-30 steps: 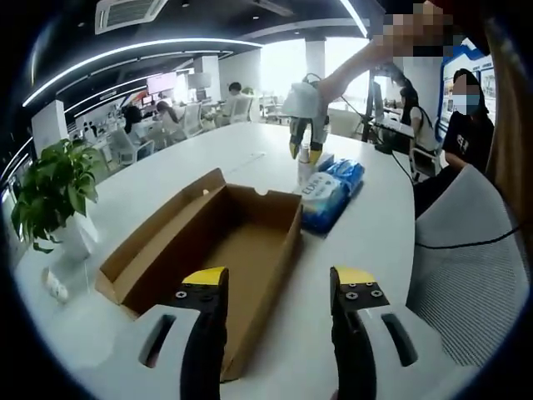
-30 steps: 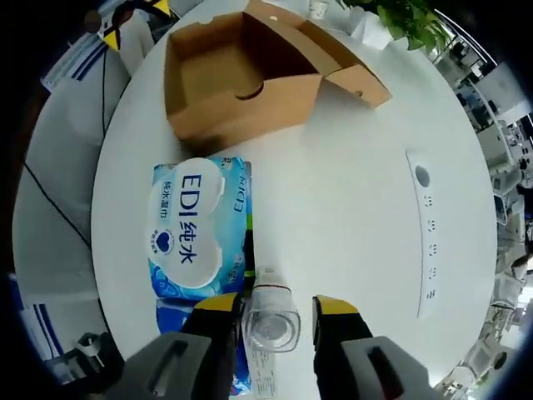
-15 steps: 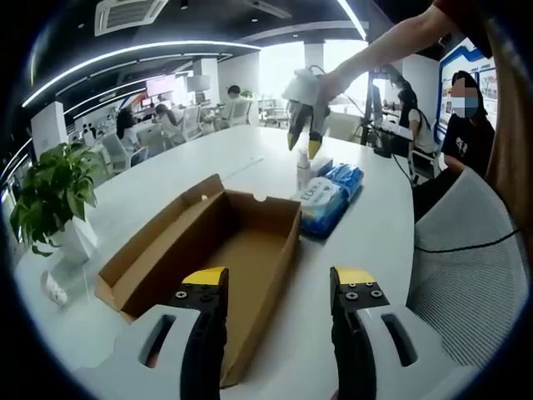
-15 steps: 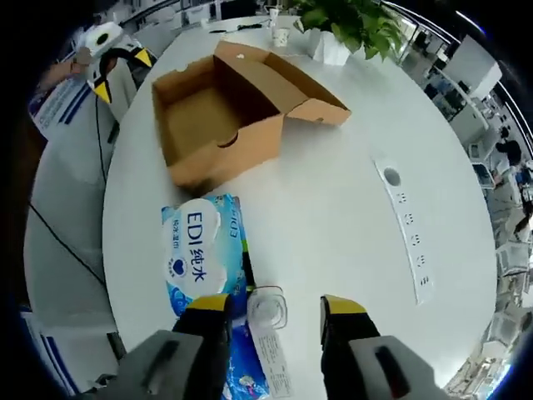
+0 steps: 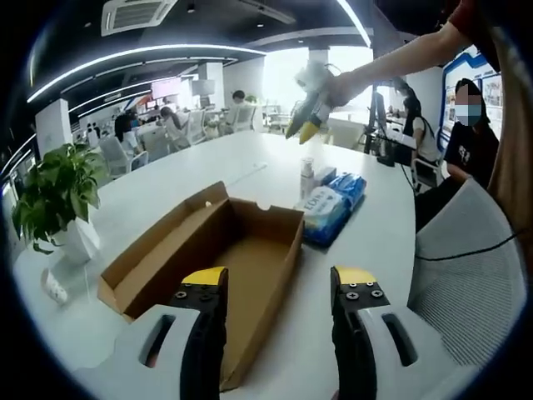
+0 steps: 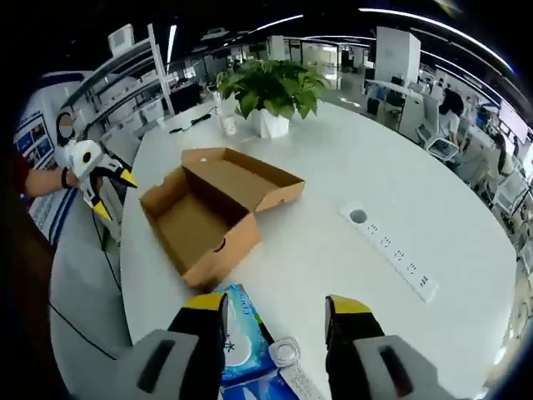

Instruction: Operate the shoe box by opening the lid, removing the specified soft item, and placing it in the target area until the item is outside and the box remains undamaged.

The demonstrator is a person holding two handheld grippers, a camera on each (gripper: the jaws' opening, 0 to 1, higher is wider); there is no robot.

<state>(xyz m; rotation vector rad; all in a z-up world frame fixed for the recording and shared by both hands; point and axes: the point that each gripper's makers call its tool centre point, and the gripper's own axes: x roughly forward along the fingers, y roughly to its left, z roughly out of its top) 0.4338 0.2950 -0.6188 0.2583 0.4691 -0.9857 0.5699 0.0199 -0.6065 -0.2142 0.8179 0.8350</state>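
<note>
Surface [image 6: 391, 192]: white, round; open box [image 5: 218, 265], wipes [image 5: 326, 207], plant [image 6: 271, 87].
Room: open office.
Left hand-held gripper [image 5: 276, 287]: open, empty.
Right hand-held gripper [image 6: 276, 312]: open, empty.

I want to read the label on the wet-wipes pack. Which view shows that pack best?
The left gripper view: the wet-wipes pack lies whole beside the shoe box, its top face showing, though the print is small. In the right gripper view the pack is partly hidden by the gripper.
</note>
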